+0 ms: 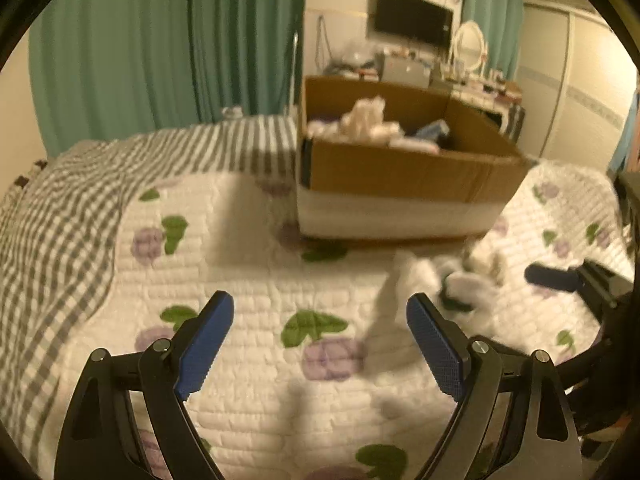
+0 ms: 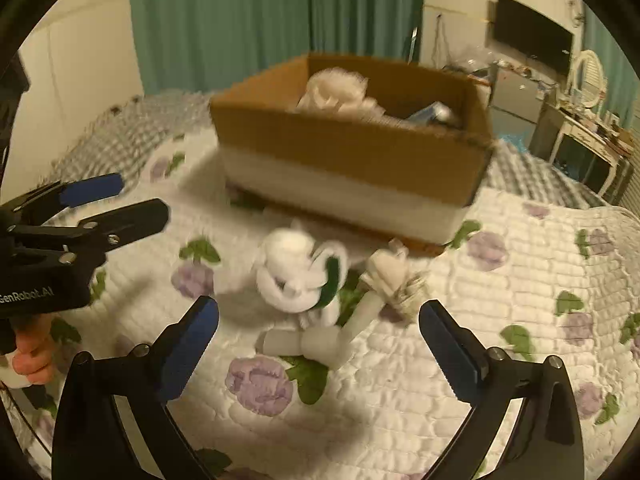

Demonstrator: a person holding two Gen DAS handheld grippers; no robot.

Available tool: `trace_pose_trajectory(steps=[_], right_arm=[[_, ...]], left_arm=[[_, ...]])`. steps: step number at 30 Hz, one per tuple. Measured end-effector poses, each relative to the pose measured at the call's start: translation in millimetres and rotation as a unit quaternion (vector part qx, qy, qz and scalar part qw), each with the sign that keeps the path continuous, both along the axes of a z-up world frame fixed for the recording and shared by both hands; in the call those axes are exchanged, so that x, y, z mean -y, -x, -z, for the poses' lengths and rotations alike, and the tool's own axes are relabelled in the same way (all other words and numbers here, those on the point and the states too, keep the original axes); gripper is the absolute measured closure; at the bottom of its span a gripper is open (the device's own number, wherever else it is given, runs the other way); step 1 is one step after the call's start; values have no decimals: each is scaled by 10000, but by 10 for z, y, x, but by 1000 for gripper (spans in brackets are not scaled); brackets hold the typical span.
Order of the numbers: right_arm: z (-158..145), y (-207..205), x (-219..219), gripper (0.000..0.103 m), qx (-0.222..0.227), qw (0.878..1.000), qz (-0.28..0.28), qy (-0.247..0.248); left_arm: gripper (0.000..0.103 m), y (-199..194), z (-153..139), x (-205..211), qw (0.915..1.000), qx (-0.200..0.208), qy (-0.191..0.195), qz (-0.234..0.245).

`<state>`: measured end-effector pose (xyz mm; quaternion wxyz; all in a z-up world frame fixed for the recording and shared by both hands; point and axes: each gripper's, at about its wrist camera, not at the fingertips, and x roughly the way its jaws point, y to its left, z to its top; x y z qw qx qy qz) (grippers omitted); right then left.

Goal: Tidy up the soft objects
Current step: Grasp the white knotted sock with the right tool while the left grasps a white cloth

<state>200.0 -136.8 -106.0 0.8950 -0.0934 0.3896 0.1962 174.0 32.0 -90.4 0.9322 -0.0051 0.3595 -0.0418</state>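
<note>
- Green curtains (image 2: 224, 20) hung behind a bed covered with a white quilt (image 1: 256, 288) printed with purple flowers and green leaves; a grey checked blanket (image 1: 60, 208) lay along its far edge.
- A dark screen (image 1: 414, 18) was mounted on the far wall, above a cluttered dresser carrying a round mirror (image 1: 469, 44).
- A cardboard box (image 2: 352, 152) stood on the quilt, its lower part white, with soft white items (image 2: 340, 90) and something blue piled inside.
- A white plush toy (image 2: 298, 276) with a green patch lay on the quilt just in front of the box; its details were blurred.
- A second, beige soft item (image 2: 390, 276) lay touching the toy's right side, and pale limbs stretched from them toward the camera.
- The right gripper (image 2: 318, 340) was held over the quilt just short of the toy, its jaws spread wide and nothing between them.
- The left gripper (image 1: 320, 336) was likewise spread wide and empty, over bare quilt, to the left of the toy and well apart from it.
- In the right wrist view, the left gripper was seen at the left edge, with the person's fingers (image 2: 32, 354) on its handle.
</note>
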Motion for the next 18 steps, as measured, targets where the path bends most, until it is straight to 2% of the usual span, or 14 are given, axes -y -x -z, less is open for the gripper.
trace_pose_trajectory(steps=[5, 9, 14, 18], right_arm=[[187, -177, -102, 6, -175, 9995, 133, 238], [273, -241, -90, 27, -243, 9991, 234, 243], [236, -295, -131, 31, -167, 9996, 199, 92], [278, -371, -190, 57, -225, 9995, 170, 108]], left_arm=[[13, 3, 60, -69, 9996, -115, 240, -17], [13, 15, 57, -82, 9994, -131, 301, -63], [14, -25, 58, -113, 9993, -160, 316, -101], [14, -32, 87, -87, 9995, -171, 258, -41]])
